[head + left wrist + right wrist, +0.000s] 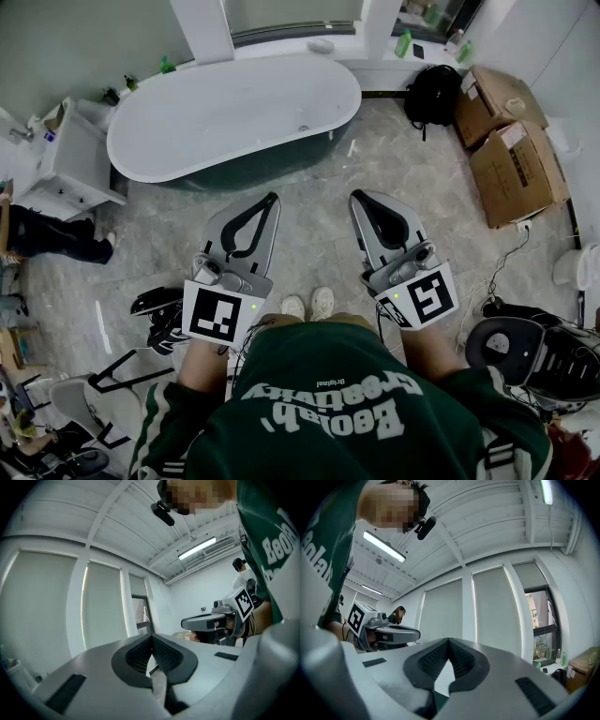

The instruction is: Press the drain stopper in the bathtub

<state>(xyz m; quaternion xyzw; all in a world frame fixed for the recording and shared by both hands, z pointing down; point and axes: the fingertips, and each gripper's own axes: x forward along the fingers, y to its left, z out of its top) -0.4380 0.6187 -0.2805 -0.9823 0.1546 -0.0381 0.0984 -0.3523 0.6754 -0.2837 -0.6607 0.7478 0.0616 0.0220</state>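
Head view looks steeply down on a marble floor point(309, 202). At far left a white cabinet point(70, 155) stands just beside the tub point(187, 117), a white oval lying across the top of the picture. The stopper point(303, 128) shows only as a small spot on the tub's bottom, toward its right end, too small to tell whether it is up or down. Both claws hang over the floor, well short of the tub and apart from each other. The left claw point(272, 199) points up and to the right; the right claw point(358, 198) points up and to the left. Between them, lower down, sit the person's shoes point(309, 303). Right of the tub a black backpack point(433, 94) rests near the wall, and cardboard boxes point(511, 141) lie further right.

Left gripper view, tilted toward ceiling and blinds, has the left claw point(151, 638) pressed together at the tips with nothing between them. Right gripper view shows the right claw point(448, 641) likewise pressed together at the tips and empty, with blinds behind it
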